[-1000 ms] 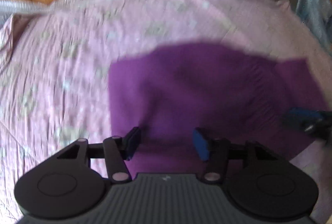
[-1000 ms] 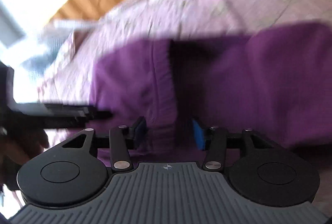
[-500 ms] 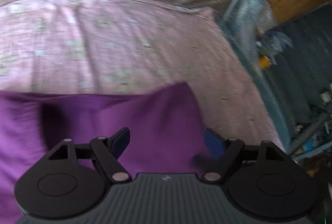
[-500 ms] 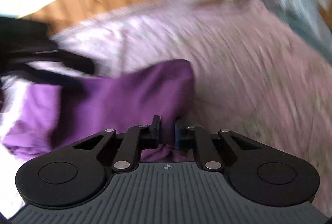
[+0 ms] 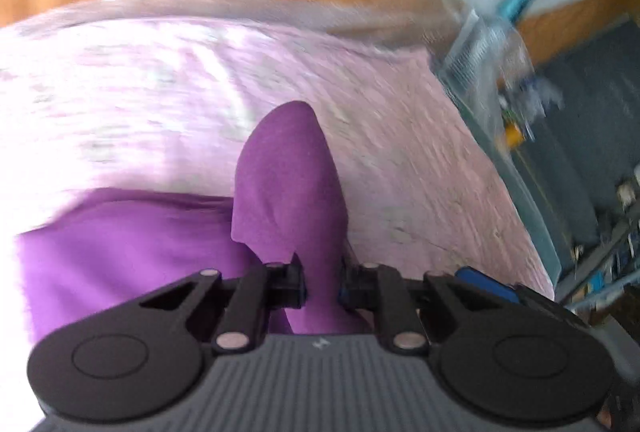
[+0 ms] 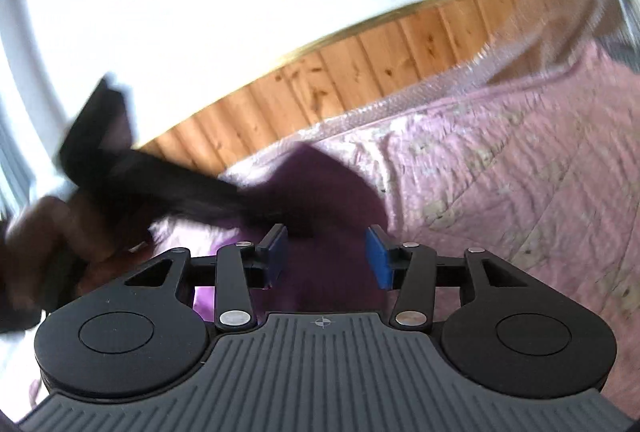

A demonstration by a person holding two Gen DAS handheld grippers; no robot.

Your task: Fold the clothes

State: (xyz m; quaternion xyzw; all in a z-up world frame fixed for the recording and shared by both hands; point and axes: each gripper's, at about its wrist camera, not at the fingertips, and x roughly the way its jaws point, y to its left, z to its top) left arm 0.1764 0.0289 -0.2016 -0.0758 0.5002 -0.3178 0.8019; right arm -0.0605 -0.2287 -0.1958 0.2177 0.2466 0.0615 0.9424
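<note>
Left gripper (image 5: pixel 322 282) had just pinched shut on a fold of the purple garment (image 5: pixel 286 176), which half a second before had only lain between its spread jaws; the cloth now rose from the pads as a tall hump while the rest of it trailed away to the left over the pink bedspread (image 5: pixel 420 168). My right gripper (image 6: pixel 326 256) had done the opposite: clamped on the same garment (image 6: pixel 320 184) a moment earlier, its jaws had just been opening, and they stood apart with the dark cloth lying between them but not pressed by either blue pad. I judged that to be a handover, the left taking the corner so the right could reach for a fresh hold, and the fold itself not yet made. In the right wrist view the left gripper (image 6: pixel 100 136) showed only as a dark blurred streak crossing over the garment from the left, with my hand (image 6: pixel 48 240) behind it, so the two tools were close and could have snagged each other or dragged the cloth. Beyond the bedspread ran a clear plastic cover (image 5: pixel 248 8) along the bed's far edge, then a wooden wall panel (image 6: pixel 380 60). To the right of the bed sat blurred clutter (image 5: pixel 520 100) which I could not make out.
</note>
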